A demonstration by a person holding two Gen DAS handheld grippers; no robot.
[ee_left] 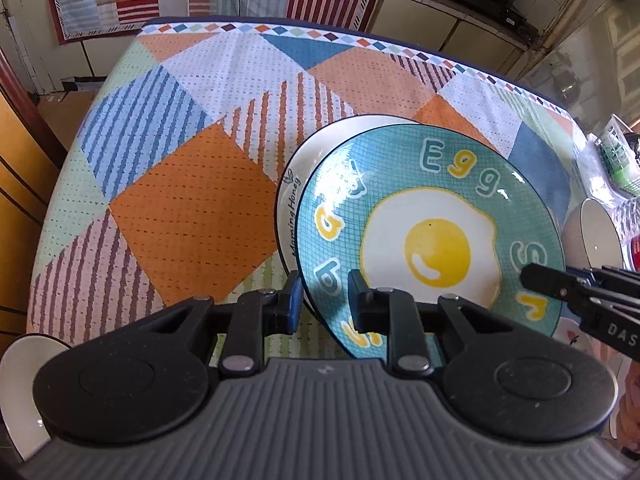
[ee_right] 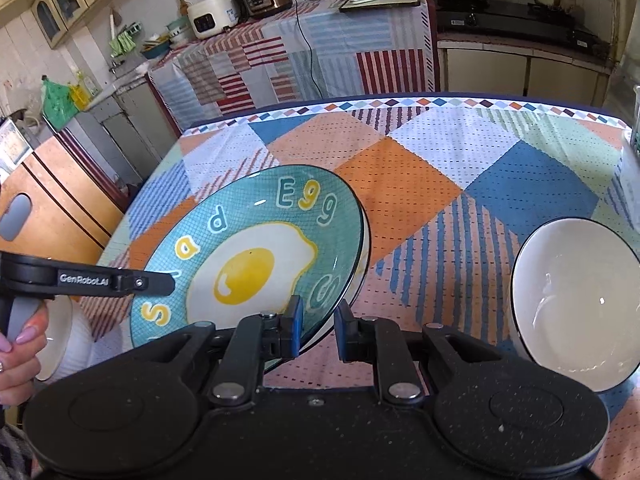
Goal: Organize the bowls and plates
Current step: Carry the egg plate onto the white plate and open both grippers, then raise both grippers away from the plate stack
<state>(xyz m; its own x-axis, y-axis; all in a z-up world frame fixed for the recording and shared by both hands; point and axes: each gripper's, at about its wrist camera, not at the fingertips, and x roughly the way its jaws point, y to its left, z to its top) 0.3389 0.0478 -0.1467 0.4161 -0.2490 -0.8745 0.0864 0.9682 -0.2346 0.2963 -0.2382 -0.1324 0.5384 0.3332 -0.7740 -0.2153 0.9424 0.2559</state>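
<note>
- You are holding the egg plate point(ee_left: 432, 240) tilted above the tablecloth point(ee_left: 180, 208), right over the white plate point(ee_left: 296, 184); I judge this to be the stacking step, not yet finished.
- The egg plate is teal with a fine grid, a fried egg with a yellow yolk in the middle, and letters spelling "Egg" and others around the rim; it is glossy, catching glare on the side nearest the left gripper.
- Your left gripper point(ee_left: 323, 304) is clamping the egg plate's near rim, one finger under the plate and one on its face.
- Your right gripper point(ee_right: 318, 330) is straddling the opposite rim of the egg plate; the jaws look closed onto the edge, though actual contact is hard to confirm.
- The white plate, marked "Morning Honey" on its rim, is lying flat behind and beneath the egg plate, mostly hidden by it.
- What is left, as far as I can tell: you are yet to lower the egg plate onto the white plate, and the bowls are still scattered.
- A white bowl point(ee_right: 576, 304) is sitting well to the right of the egg plate, on its side.
- Another white bowl point(ee_right: 60, 344) is lying to the left of the egg plate, near your hand point(ee_right: 16, 360).
</note>
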